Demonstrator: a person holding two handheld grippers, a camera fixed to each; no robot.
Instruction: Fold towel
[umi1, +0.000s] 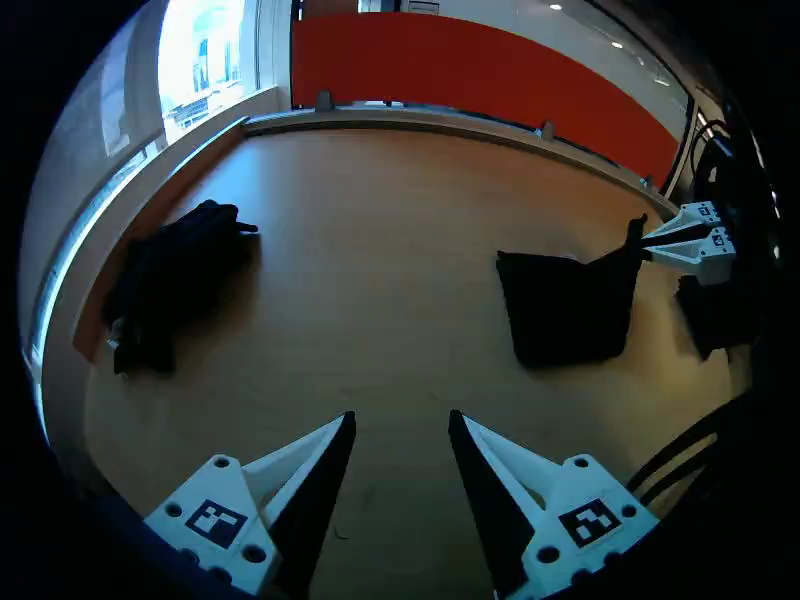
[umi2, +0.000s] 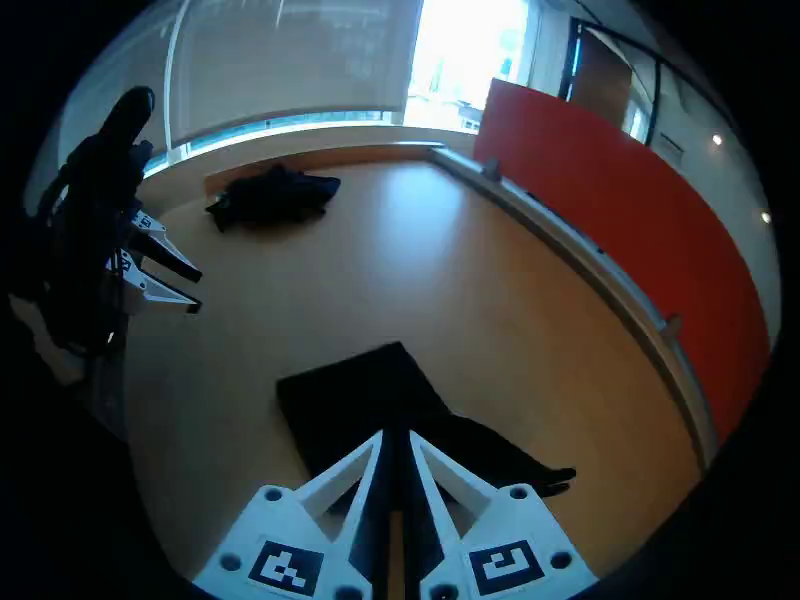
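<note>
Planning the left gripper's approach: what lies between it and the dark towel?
Nothing is in the way. In the left gripper view, bare wooden surface runs between the open left gripper and the dark towel.

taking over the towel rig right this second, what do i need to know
The left gripper is open and empty, over bare table, apart from the towel.
The right gripper is shut on a corner of the dark towel, pulling that corner up while the rest lies flat in a rough rectangle.
A dark bundle sits by the window edge, apart from both grippers.
Done: corner gripped. Left: carry it across and lay the fold. How many folds are already in, I cannot tell.
</note>
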